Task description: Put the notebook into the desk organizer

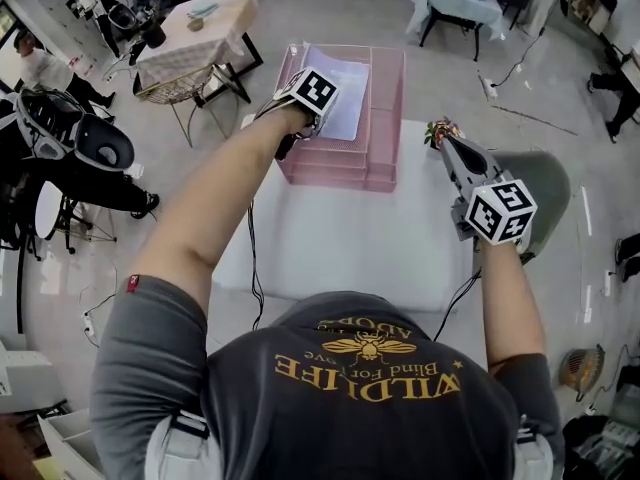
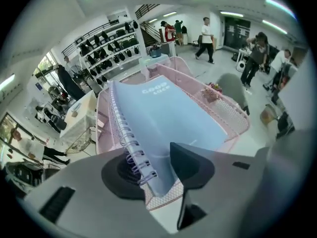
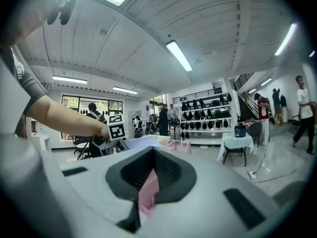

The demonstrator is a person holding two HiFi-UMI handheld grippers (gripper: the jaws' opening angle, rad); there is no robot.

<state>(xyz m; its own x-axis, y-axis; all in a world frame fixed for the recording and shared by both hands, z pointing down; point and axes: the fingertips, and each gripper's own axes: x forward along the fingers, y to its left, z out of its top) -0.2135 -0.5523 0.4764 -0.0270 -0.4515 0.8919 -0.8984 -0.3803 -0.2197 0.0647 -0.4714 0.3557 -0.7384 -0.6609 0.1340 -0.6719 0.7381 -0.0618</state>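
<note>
A pink mesh desk organizer [image 1: 385,98] stands at the far edge of the white table [image 1: 340,243]. A pale blue spiral-bound notebook [image 1: 345,96] lies inside it, cover up. In the left gripper view the notebook [image 2: 168,113] rests in the organizer's [image 2: 225,115] top tray. Its near spiral corner sits between the parted jaws of my left gripper [image 2: 156,168], and the pads do not squeeze it. That left gripper [image 1: 308,93] hovers over the organizer's left side. My right gripper [image 1: 447,143] is held off to the right, shut and empty, and its own view shows the right gripper [image 3: 148,182] level with the organizer.
A small potted plant [image 1: 440,128] stands just beyond the right gripper's tip. A grey-green chair [image 1: 545,183] is to the table's right. Another table [image 1: 195,33] and several people stand farther off in the room.
</note>
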